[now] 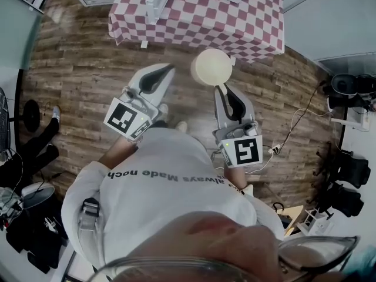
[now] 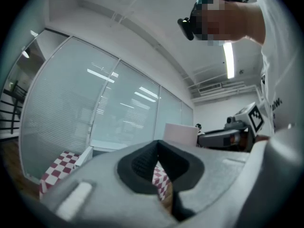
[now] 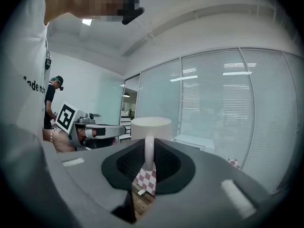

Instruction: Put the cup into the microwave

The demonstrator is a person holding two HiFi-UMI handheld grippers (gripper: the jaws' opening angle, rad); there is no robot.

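As right tongs (image 3: 148, 164) pinch its handle (image 3: 149, 151), cup (image 3: 151, 127) looks cream.

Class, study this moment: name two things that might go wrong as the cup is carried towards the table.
1. The right gripper pinches the cup only by its thin handle, over bare wood floor. It might swivel or slip and drop.
2. The edge of the checked table lies ahead. The cup, jutting forward, might knock it.
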